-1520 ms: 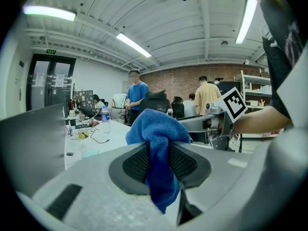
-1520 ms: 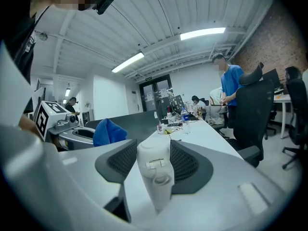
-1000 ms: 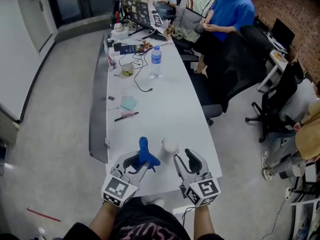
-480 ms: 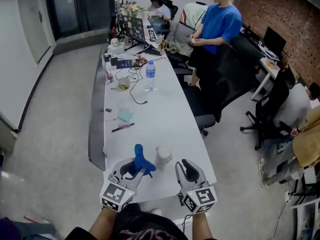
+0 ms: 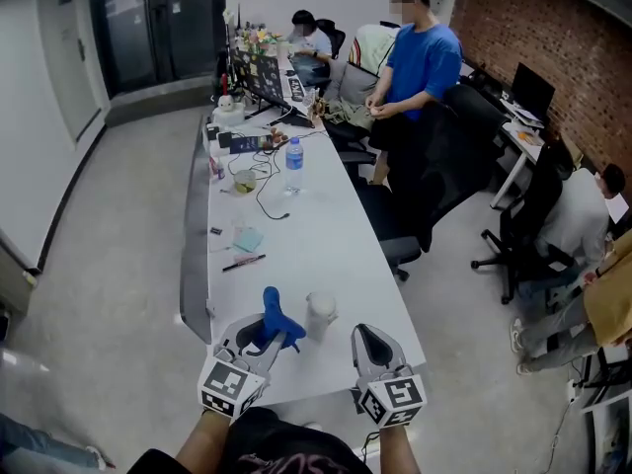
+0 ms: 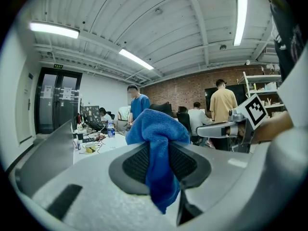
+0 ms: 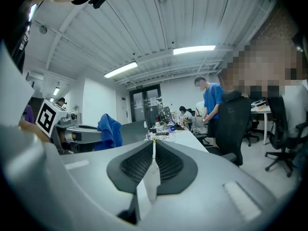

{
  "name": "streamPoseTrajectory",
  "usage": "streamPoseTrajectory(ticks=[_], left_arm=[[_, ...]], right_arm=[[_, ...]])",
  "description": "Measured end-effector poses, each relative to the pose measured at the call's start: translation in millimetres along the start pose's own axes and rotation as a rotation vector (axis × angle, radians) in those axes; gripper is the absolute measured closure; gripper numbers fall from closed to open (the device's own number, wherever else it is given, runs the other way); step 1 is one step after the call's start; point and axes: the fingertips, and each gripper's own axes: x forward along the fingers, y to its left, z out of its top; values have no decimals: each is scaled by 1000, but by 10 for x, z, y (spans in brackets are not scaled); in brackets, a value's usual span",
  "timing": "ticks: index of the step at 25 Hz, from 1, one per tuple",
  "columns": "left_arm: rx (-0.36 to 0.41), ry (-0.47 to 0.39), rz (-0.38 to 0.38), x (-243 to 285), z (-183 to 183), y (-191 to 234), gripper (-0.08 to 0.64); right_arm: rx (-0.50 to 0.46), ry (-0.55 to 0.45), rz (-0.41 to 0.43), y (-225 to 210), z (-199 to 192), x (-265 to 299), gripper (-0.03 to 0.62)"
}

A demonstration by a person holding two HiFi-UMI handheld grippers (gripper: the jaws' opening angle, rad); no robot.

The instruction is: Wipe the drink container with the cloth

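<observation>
Head view: cloth (image 5: 276, 314) in left gripper (image 5: 267, 337)

Long white desk (image 5: 336, 255): water bottle (image 5: 293, 165) upright twd far end, mid-width. Black cable (image 5: 267, 191) loops just beside it, nearer left edge. Teal pad (image 5: 248, 239) + dark pen (image 5: 243, 262) by left edge, approx mid-length. Monitors (image 5: 265, 62) & clutter at far end. Person in blue tee (image 5: 420, 62) stands off right edge; another person (image 5: 308, 36) seated by far end. Black chairs (image 5: 449, 156) along right edge. Brick wall (image 5: 563, 38) beyond.
</observation>
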Motion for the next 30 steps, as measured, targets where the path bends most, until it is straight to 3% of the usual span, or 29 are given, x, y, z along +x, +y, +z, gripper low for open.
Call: streamPoseTrajectory(ticks=[30], left_arm=[[-18,-75,20,-90,292,-91,463]], right_arm=[[6,-29,-72,-17,122,-283,598]])
